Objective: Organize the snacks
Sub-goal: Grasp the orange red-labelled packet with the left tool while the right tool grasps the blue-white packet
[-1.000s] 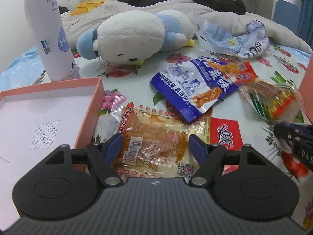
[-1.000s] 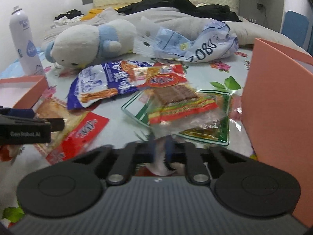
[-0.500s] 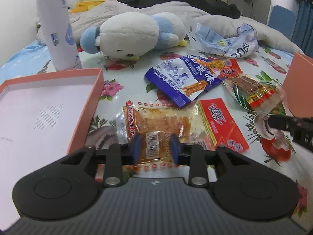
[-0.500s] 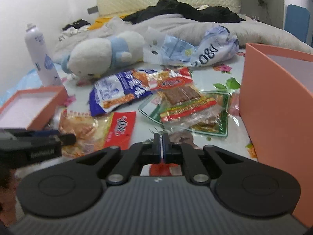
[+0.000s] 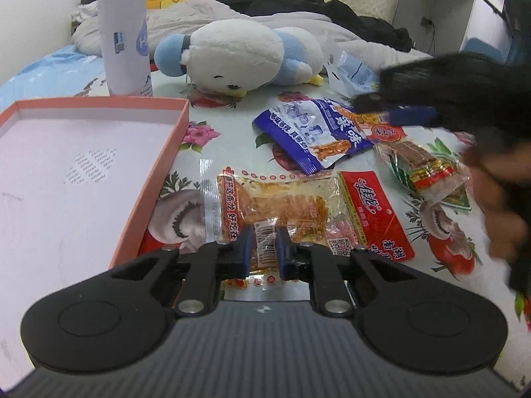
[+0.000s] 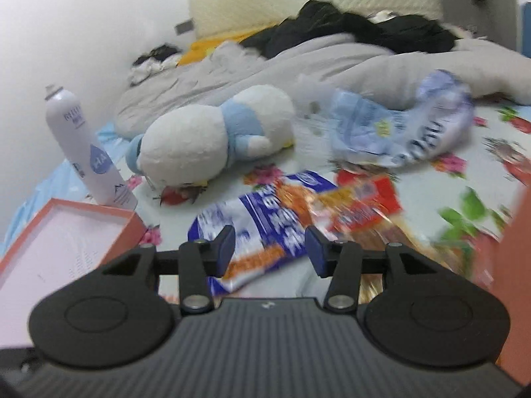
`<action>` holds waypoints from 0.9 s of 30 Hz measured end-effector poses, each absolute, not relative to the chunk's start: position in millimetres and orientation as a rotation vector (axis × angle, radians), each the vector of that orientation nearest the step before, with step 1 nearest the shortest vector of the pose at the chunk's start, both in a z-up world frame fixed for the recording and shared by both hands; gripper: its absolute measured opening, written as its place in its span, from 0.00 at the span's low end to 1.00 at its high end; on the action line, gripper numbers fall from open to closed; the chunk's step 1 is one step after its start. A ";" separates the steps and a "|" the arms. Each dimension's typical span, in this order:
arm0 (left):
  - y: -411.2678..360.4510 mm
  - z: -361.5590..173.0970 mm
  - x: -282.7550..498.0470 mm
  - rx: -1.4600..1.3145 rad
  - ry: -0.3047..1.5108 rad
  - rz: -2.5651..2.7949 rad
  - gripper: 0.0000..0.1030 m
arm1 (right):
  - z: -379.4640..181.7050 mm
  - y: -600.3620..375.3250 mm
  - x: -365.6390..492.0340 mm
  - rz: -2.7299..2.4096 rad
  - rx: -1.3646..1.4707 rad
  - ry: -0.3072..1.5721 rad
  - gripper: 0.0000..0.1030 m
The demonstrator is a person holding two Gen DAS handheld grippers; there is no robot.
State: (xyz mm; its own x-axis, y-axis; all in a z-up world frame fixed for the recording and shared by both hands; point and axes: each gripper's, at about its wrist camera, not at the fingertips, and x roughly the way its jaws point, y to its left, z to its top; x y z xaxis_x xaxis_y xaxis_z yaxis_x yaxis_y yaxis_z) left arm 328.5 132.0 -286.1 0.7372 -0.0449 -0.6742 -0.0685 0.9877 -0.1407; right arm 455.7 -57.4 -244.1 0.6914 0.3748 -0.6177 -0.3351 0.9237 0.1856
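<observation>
My left gripper [image 5: 263, 248] is shut on the near edge of a clear and red snack packet [image 5: 298, 209] lying on the flowered sheet beside the pink box lid [image 5: 83, 172]. My right gripper [image 6: 269, 248] is open and empty, hovering over a blue and white snack bag [image 6: 259, 229]; it also shows blurred in the left wrist view [image 5: 395, 112] above that bag [image 5: 308, 132]. A packet of brown strips [image 5: 421, 165] lies to the right. A pink box wall [image 6: 514, 265] stands at the far right.
A white and blue plush toy [image 5: 239, 56] lies behind the snacks, a tall white spray bottle [image 5: 124, 33] stands at the back left, and a crumpled pale blue bag [image 6: 398, 132] lies near grey bedding [image 6: 298, 63].
My left gripper closed on the clear and red packet. My right gripper opened, let go of the brown strip packet and swung left over the blue bag.
</observation>
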 end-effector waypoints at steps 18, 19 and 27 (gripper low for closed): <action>146.3 -287.9 311.2 -0.257 0.732 -0.042 0.14 | -285.4 1.4 509.7 0.537 -0.224 0.852 0.85; 146.5 -287.5 309.1 -0.262 0.734 -0.042 0.14 | -284.1 2.4 507.2 0.544 -0.223 0.856 0.81; 144.3 -279.1 286.0 -0.287 0.765 -0.022 0.14 | -273.8 2.7 474.9 0.590 -0.240 0.837 0.57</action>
